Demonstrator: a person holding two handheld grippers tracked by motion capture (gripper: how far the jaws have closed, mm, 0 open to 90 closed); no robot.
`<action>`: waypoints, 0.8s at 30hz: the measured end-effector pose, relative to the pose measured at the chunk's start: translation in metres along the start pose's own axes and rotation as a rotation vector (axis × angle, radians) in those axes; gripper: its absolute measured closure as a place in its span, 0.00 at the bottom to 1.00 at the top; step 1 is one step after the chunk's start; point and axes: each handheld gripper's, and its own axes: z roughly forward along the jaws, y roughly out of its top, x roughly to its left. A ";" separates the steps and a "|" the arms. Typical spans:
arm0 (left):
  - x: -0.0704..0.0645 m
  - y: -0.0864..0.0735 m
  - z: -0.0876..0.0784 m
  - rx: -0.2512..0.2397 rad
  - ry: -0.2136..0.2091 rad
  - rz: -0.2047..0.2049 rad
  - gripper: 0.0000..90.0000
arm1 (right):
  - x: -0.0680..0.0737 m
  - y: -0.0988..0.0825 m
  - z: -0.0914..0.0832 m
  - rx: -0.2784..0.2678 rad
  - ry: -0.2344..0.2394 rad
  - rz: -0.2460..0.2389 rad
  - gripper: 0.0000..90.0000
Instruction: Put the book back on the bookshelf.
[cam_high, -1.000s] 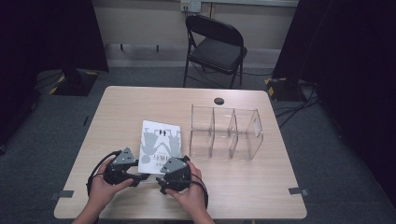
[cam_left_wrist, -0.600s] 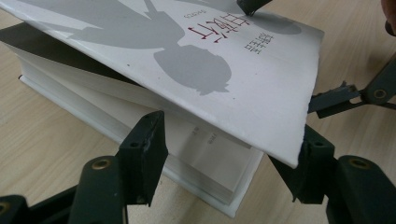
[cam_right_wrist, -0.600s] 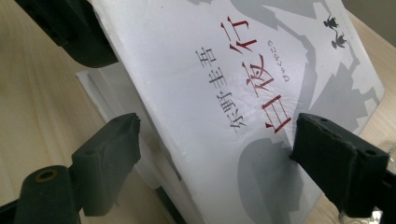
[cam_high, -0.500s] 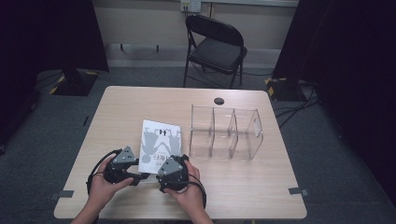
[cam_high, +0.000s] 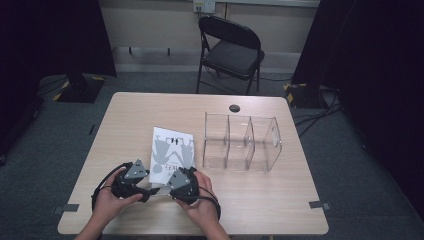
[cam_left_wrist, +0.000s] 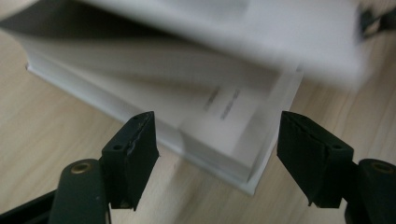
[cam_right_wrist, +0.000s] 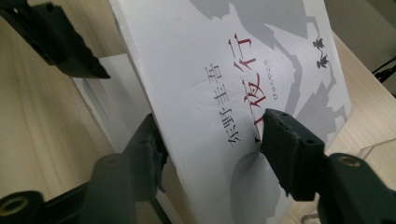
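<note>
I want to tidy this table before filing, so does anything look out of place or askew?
Yes: the white book lies flat but askew beside the clear divider rack, and its front cover is lifted off the pages. The right claw has just been closing on that cover's edge.

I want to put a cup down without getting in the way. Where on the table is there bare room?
The table is bare along its left side beside the book, along the far edge behind the clear organizer, and at the near right corner. It is crowded at the near edge, where the left gripper and right gripper work the book.
</note>
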 end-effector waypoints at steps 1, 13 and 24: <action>0.000 0.000 0.000 0.000 0.000 0.000 0.32 | -0.001 0.001 -0.002 0.003 -0.002 0.004 0.50; 0.021 -0.018 -0.002 0.057 0.042 -0.048 0.28 | -0.012 0.013 -0.014 0.056 -0.012 -0.007 0.64; 0.021 -0.021 0.007 0.094 0.028 -0.030 0.28 | -0.029 0.021 -0.024 0.086 0.006 0.033 0.68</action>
